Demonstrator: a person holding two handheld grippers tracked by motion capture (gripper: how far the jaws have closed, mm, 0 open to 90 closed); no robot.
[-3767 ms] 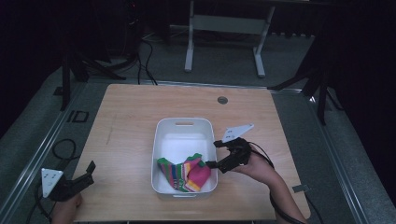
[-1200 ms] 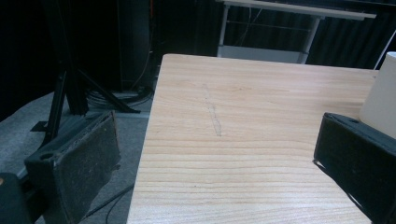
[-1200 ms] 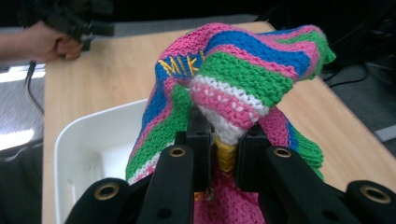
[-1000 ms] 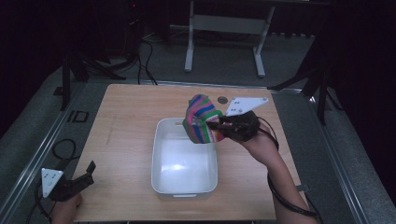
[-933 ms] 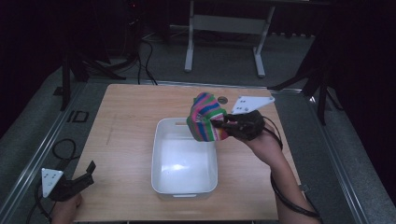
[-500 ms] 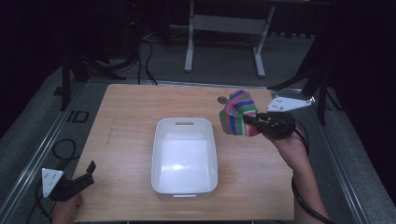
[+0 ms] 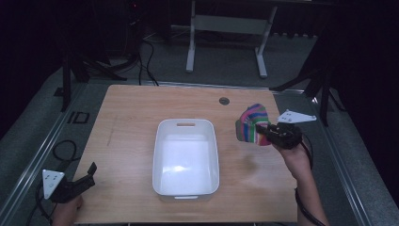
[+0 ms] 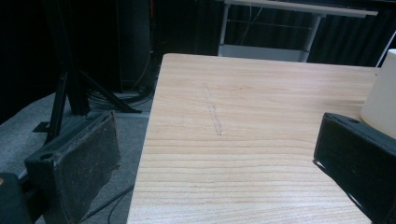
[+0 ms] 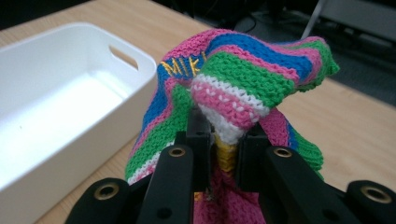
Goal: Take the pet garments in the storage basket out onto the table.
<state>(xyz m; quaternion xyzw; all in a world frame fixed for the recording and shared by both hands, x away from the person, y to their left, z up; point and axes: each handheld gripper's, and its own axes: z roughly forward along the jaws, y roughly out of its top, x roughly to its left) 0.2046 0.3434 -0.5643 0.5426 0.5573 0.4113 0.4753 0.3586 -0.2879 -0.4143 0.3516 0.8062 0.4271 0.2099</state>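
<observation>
high view: right gripper [image 7: 261, 130] pinches striped knit cloth [image 7: 251, 123] beside white bin [image 7: 186, 157]; left gripper [image 7: 90, 171] jaws spread.

The striped knit cloth [image 9: 243, 79] has yellow letters sewn on it. They read "MIK", and then a fold hides the rest. No other words can be read.

Bin [image 8: 384, 95] cropped at frame edge
</observation>
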